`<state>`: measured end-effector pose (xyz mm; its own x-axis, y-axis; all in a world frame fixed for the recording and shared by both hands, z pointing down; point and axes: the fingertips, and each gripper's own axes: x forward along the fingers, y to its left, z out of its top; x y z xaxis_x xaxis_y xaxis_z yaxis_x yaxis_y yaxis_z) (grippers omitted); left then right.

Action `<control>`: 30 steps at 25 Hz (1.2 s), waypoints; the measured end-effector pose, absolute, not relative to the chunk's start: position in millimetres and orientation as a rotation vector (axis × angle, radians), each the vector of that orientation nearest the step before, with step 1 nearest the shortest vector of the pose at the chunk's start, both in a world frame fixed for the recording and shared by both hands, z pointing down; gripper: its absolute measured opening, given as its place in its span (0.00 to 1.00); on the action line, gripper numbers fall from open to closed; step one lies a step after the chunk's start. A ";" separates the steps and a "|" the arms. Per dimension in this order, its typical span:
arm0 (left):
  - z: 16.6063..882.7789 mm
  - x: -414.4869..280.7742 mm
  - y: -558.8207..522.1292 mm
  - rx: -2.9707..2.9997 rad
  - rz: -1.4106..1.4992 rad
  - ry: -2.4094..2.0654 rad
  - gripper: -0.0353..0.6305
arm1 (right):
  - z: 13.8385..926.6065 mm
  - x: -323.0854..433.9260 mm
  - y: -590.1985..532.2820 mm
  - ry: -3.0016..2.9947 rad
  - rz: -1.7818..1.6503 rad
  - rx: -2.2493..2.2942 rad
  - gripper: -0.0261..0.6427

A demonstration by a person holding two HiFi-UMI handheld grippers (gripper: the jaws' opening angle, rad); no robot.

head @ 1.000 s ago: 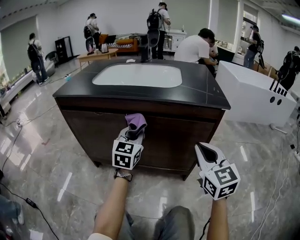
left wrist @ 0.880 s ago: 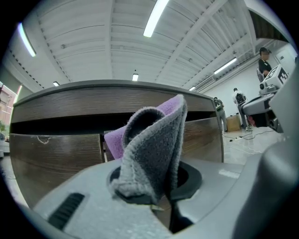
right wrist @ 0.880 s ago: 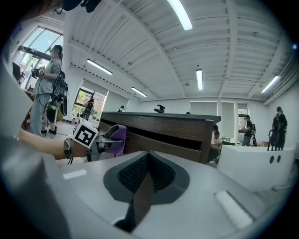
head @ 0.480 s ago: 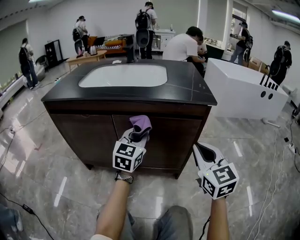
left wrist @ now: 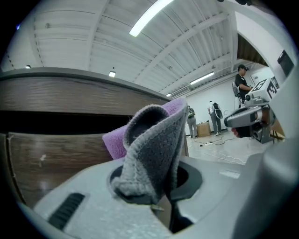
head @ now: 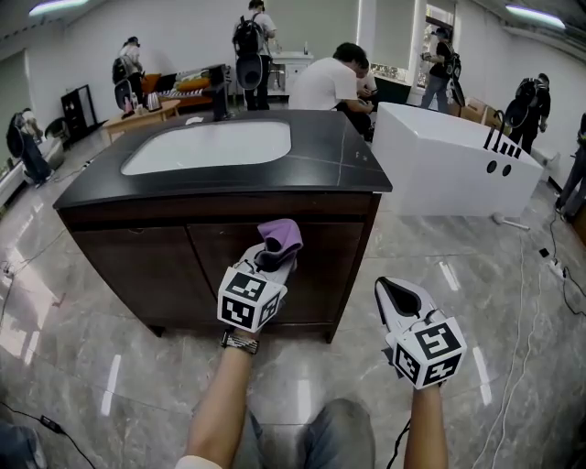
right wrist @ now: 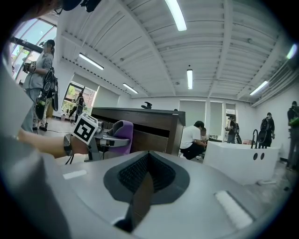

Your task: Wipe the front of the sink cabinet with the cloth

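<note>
bright ceiling strip lights, glare on glossy floor, fisheye-bent edges.

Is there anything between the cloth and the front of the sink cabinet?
Nothing visible. The left tool holds the cloth right up at the cabinet front, with no object between them; whether they touch, I cannot tell.

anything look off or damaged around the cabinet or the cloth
Nothing stands out. The cloth is bunched but pinched in the left gripper by the cabinet front, which looks intact and level. The right gripper is shut, empty, off to the side.
</note>
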<state>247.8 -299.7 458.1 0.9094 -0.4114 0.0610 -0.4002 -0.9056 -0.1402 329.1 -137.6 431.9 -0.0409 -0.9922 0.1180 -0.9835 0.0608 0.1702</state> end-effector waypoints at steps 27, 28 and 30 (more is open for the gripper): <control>457.2 369.6 -235.9 -3.031 -0.159 0.231 0.13 | 433.0 375.8 -85.5 -1.990 -0.047 2.181 0.05; 459.1 374.5 -232.9 -3.031 -0.178 0.207 0.13 | 434.9 377.2 -85.3 -1.988 -0.041 2.185 0.05; 462.9 385.5 -224.6 -3.016 -0.217 0.149 0.13 | 436.4 378.4 -85.1 -1.989 -0.036 2.192 0.05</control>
